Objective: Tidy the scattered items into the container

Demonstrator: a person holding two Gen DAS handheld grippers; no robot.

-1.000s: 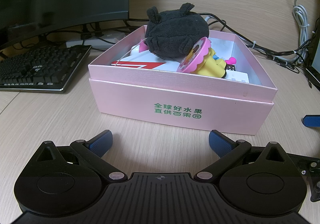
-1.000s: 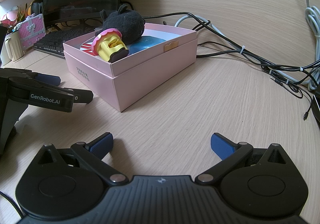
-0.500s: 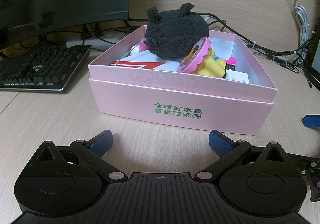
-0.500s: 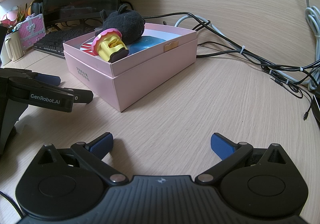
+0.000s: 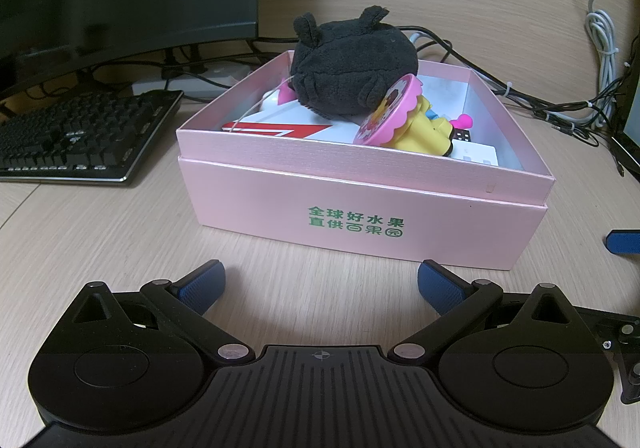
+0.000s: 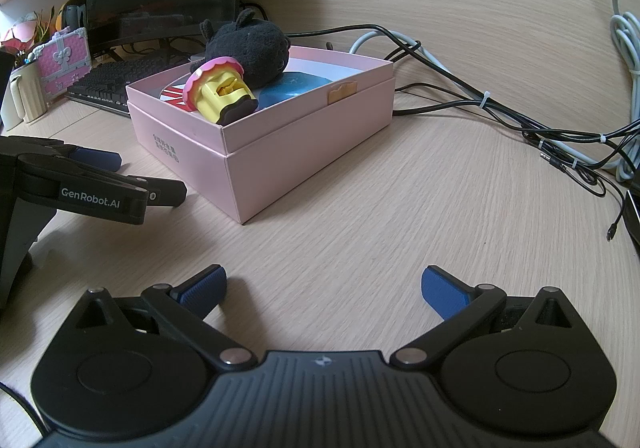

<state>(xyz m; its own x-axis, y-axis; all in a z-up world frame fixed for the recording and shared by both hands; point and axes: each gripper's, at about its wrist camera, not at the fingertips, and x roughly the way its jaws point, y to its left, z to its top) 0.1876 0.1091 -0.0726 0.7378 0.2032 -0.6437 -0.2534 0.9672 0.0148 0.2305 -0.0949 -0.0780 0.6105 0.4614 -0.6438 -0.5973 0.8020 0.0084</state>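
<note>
My open pink cardboard box (image 5: pixel 360 207) on the wooden desk (image 6: pixel 400 215) holds a black plush toy (image 5: pixel 352 67), a yellow pink-frilled figure (image 5: pixel 416 123) and half-hidden flat items, while my left gripper (image 5: pixel 320 284) and right gripper (image 6: pixel 324 288) gape wide, empty.

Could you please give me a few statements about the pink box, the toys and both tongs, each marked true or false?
1. The black plush toy lies in the pink box. True.
2. The left tongs grip the yellow toy. False: they are open and empty.
3. The right tongs are open above bare desk. True.
4. The keyboard sits inside the box. False: it lies beside it.
</note>
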